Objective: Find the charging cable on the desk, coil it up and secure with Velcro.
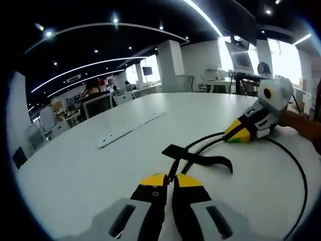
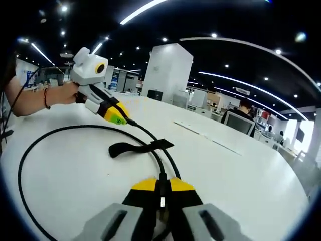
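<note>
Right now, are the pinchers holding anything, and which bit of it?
Both hold the black charging cable. The left gripper pinches it by the Velcro strap; the right gripper pinches another stretch of it.

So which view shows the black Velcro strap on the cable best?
The right gripper view: the black Velcro strap lies flat and unobstructed across the thin black charging cable. In the left gripper view, the strap sits just beyond the gripper's fingers.

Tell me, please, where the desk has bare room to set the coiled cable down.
The desk is bare between the left gripper and the flat strip. It is crowded around the Velcro strap, where the cable loops.
</note>
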`<state>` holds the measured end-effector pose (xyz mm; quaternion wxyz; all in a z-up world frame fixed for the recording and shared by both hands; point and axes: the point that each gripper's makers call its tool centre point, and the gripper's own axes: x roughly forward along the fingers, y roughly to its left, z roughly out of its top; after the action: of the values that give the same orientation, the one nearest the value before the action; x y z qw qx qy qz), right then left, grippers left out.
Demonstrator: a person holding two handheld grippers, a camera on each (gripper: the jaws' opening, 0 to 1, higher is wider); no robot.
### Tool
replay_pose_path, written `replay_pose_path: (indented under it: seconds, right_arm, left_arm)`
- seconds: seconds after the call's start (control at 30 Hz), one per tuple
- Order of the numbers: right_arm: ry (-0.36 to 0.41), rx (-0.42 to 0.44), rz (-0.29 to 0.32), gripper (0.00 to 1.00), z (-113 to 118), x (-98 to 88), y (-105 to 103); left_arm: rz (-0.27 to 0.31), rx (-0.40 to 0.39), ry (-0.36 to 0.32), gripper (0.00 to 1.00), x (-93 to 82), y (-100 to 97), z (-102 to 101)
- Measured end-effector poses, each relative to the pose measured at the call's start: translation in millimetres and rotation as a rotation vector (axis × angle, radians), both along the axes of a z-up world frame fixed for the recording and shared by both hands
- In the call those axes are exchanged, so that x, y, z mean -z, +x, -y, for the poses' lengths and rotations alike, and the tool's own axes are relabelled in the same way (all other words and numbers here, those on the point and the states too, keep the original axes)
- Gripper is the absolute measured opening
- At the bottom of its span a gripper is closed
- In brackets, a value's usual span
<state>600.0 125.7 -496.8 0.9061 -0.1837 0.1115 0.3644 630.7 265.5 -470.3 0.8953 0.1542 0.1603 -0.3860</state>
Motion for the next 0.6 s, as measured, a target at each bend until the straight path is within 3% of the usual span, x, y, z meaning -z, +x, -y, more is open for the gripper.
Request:
replay_pose_path:
  seconds: [0.6]
  right_arm:
    - [-0.021, -0.012, 0.02, 0.08, -4, -1.4, -1]
  left_arm:
    - [0.001, -0.048, 0.028, 0.07, 14.4, -18.4, -14]
